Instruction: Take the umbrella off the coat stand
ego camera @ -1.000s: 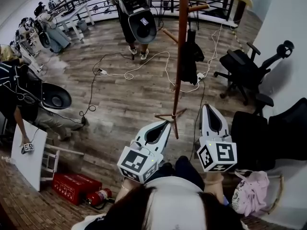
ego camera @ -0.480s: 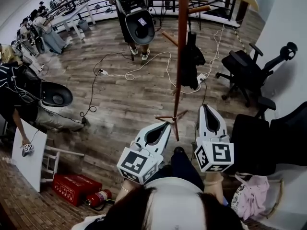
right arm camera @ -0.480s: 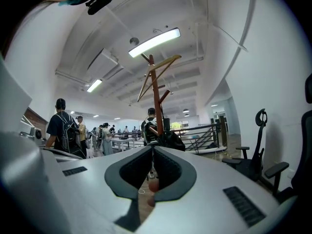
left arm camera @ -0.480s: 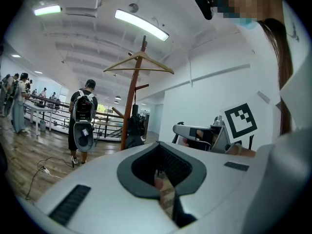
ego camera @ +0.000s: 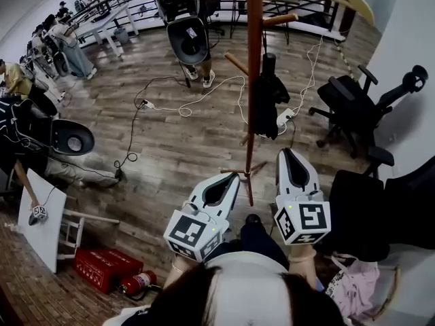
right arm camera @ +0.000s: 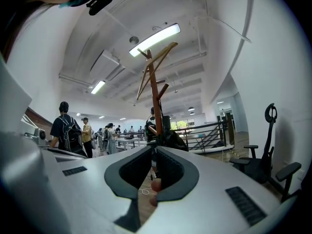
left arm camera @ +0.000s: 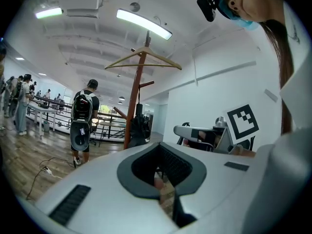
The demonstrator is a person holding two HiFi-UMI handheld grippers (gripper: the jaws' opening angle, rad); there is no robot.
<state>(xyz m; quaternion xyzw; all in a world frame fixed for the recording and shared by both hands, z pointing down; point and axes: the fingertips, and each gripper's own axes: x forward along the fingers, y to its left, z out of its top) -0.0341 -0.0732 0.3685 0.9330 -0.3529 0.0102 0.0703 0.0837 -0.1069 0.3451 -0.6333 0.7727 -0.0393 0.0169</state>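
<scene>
Wood floor (ego camera: 170,141), open room. Umbrella (ego camera: 267,104) hangs on coat stand (ego camera: 253,60), far side. Left gripper (ego camera: 234,176) and right gripper (ego camera: 287,153) closed, empty, near, likely approaching.

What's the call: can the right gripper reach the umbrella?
Probably yes: nothing stands between the right gripper and the umbrella on the coat stand, though it is short of it, jaws shut.
</scene>
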